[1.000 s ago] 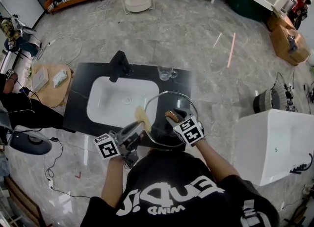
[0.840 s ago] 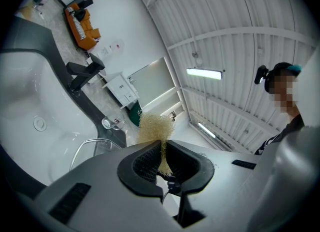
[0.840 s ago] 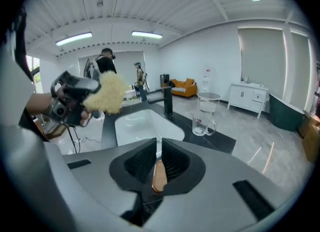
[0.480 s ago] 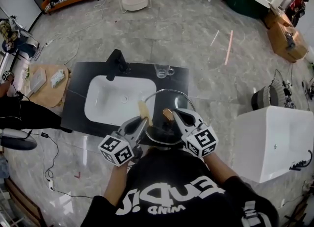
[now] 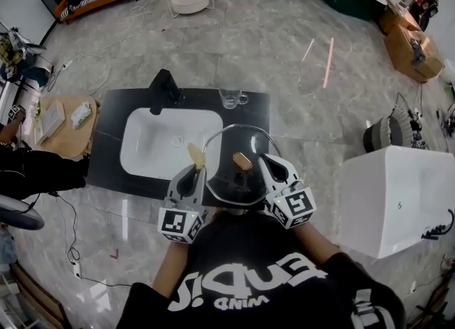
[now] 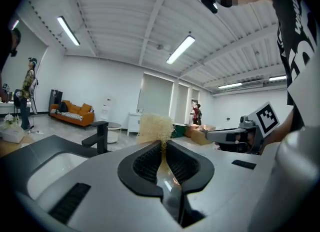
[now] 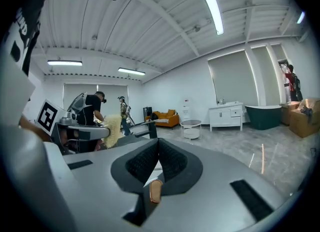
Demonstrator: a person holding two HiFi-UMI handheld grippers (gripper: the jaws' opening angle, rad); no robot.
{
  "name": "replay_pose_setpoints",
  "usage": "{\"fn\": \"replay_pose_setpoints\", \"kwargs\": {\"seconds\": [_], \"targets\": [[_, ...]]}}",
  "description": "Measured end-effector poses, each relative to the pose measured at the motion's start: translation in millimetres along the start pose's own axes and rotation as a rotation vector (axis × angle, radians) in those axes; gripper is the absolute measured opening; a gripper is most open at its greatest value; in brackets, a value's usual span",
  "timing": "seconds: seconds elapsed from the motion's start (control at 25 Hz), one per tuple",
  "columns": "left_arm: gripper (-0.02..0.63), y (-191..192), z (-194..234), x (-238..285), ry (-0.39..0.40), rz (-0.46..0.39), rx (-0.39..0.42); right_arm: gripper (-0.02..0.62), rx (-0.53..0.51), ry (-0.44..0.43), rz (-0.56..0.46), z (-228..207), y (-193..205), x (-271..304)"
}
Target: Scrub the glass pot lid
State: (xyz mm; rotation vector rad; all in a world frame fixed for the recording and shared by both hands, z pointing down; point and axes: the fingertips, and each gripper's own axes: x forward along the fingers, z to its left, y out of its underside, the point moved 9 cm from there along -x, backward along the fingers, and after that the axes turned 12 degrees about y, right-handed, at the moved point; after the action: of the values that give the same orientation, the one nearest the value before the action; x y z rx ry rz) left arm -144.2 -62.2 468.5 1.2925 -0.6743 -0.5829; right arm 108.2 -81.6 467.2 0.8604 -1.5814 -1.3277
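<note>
Sink [image 5: 158,143]: left tongs [image 5: 193,169] pinch scrubber [image 5: 195,154], right tongs [image 5: 265,162] lid [image 5: 229,173].

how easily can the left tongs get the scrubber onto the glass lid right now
Probably easily. The left tongs grip the scrubber just beside the lid, with nothing visible between them. The right tongs hold the lid up, its face open towards the scrubber.

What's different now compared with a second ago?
The right tool has closed its jaws on the lid's knob, which they straddled open before. The left tool swung to point straighter ahead. It still grips the scrubber; the lid stays by the sink.
</note>
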Motion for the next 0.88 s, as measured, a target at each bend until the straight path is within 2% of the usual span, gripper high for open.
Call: {"fn": "replay_pose_setpoints", "kwargs": {"seconds": [0.36,0.64,0.88], "targets": [[0.037,1,2,-4,-0.017,-0.04,-0.041,0.012,0.0,0.05,0.01,-11,6,-1],[0.037,1,6,-2,-0.041,-0.019,-0.098,0.012,-0.017,0.063,0.01,-14,6,-2],[0.037,1,7,-3,-0.042,-0.008,-0.111,0.012,0.005,0.075,0.011,-22,6,-3]]}}
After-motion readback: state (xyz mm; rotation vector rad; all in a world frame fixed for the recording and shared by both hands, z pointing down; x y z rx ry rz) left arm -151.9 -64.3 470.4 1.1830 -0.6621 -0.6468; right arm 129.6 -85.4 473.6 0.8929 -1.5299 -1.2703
